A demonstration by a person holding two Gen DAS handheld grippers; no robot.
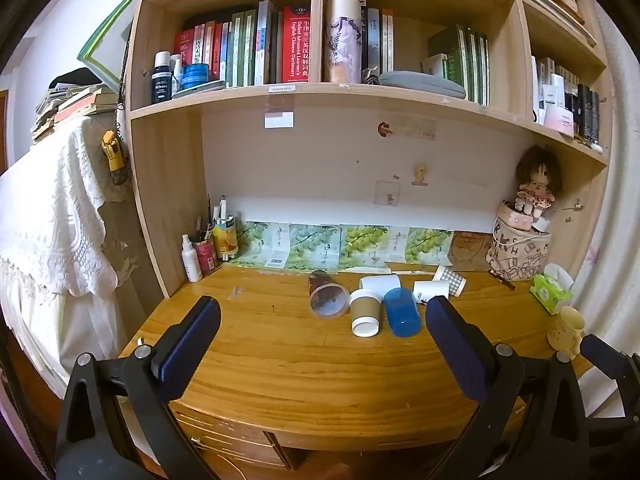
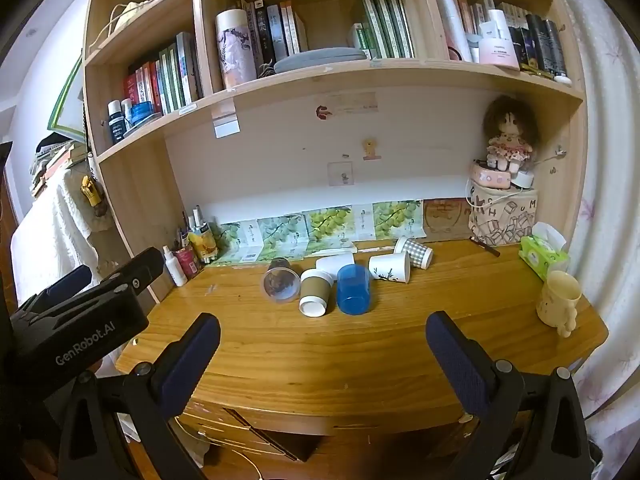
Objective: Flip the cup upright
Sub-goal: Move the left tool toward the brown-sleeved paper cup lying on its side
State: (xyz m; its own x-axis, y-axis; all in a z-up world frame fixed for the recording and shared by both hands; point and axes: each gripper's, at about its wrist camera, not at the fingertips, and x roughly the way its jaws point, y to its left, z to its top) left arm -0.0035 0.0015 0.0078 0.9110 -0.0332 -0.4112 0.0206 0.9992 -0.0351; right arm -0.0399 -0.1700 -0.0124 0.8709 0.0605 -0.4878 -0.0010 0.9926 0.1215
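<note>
Six cups lie tipped over in a cluster near the back edge of the wooden desk (image 1: 280, 360), about midway along it: a clear plastic cup (image 1: 327, 294) with dark contents on the cluster's left, a brown-sleeved paper cup (image 1: 365, 312) touching it, a blue translucent cup (image 1: 402, 311) just beside that, and behind them a plain white cup (image 1: 380, 282), a white cup with a leaf print (image 1: 430, 291) and a grey checked cup (image 1: 451, 279). A cream mug (image 2: 558, 302) stands upright near the desk's right edge, with a green tissue pack (image 2: 542, 258) behind it. At the back left corner sit a white spray bottle (image 1: 191, 260) and pen holders (image 1: 206, 252); at the back right corner a doll (image 2: 508, 136) sits on a printed box (image 2: 504, 216). Grape-print paper (image 1: 340, 244) lines the back edge under the bookshelf (image 1: 320, 92). The left gripper (image 1: 320, 320) and right gripper (image 2: 322, 336) both hover over the front edge, jaws spread wide, holding nothing, well short of the cups. The desk between them and the cluster is bare wood.
</note>
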